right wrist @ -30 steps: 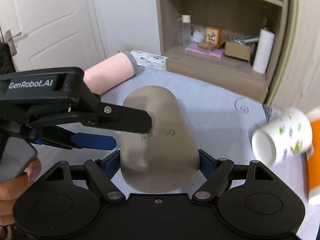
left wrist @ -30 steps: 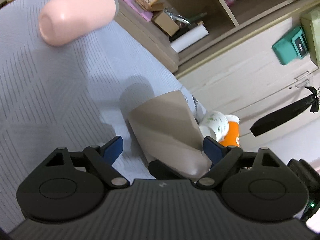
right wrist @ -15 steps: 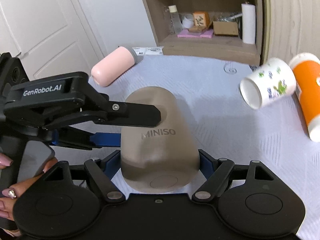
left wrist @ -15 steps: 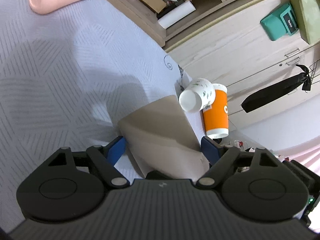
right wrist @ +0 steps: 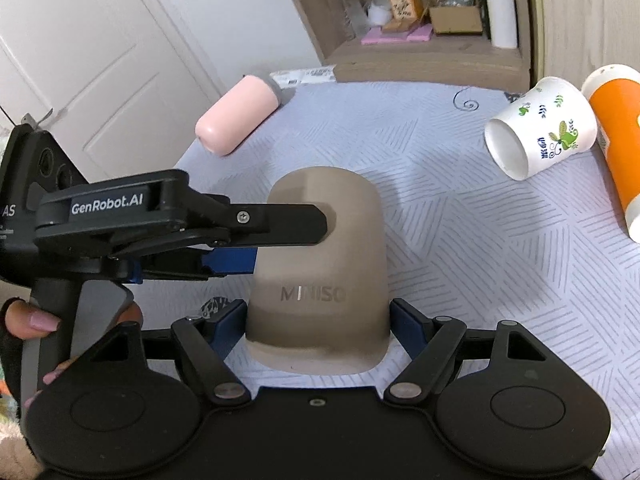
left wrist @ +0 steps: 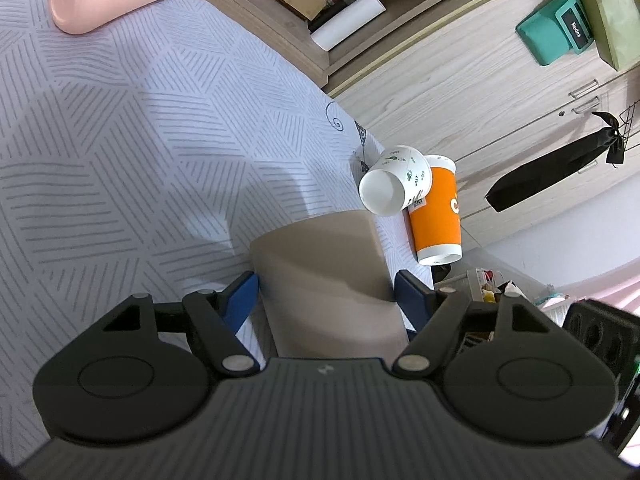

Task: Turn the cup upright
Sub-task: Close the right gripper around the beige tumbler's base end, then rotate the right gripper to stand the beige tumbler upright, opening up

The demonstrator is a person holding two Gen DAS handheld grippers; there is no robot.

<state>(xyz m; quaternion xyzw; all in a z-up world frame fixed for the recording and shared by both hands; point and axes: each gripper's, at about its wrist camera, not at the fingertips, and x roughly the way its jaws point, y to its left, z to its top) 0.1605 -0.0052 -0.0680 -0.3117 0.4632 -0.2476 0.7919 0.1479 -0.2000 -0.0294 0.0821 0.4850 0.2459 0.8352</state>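
A taupe MINISO cup (right wrist: 320,272) is held over the lilac patterned cloth (right wrist: 460,200), its closed base end pointing away from the right wrist camera. My right gripper (right wrist: 318,328) is shut on it near its lower end, blue pads on both sides. My left gripper (right wrist: 280,236) reaches in from the left and is shut on the cup's middle. In the left wrist view the cup (left wrist: 320,280) fills the gap between my left gripper's (left wrist: 326,294) blue pads. The cup's mouth is hidden.
A pink cup (right wrist: 236,116) lies on its side at the far left of the cloth. A white paper cup with green leaves (right wrist: 540,128) and an orange cup (right wrist: 620,140) lie on their sides at the right. A wooden shelf unit (right wrist: 420,56) stands behind.
The cup and both grippers have tilted and risen. In the right wrist view the white and orange cups shifted from low right to upper right. Both grippers stayed shut on the cup.
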